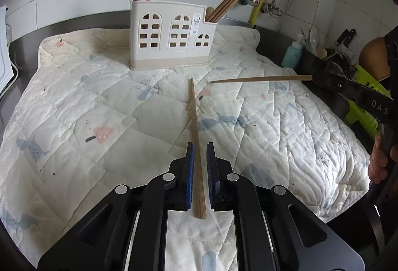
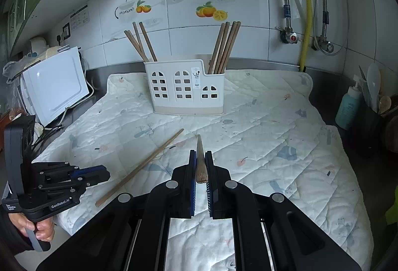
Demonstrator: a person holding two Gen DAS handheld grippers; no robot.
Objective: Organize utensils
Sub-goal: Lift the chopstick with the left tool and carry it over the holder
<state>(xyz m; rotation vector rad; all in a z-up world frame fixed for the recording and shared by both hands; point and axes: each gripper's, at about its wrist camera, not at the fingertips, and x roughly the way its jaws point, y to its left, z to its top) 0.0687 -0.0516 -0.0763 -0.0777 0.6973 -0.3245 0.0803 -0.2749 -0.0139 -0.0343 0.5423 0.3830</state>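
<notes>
Straddling a flat chopstick (image 1: 196, 146) with left gripper (image 1: 199, 146) agape (unclosed); right gripper (image 2: 201, 155) clamping another (image 2: 200, 161), needing the holder (image 2: 185, 86) next.

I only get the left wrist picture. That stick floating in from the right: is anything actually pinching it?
Observer: Yes. The right tool is shut on the thick end of that chopstick.
Operator: Who carries my tool?
Observer: A person's hand grips the handle under the left tool.
Operator: And the white thing at my left edge?
Observer: A white microwave, standing beside the quilted mat.
</notes>
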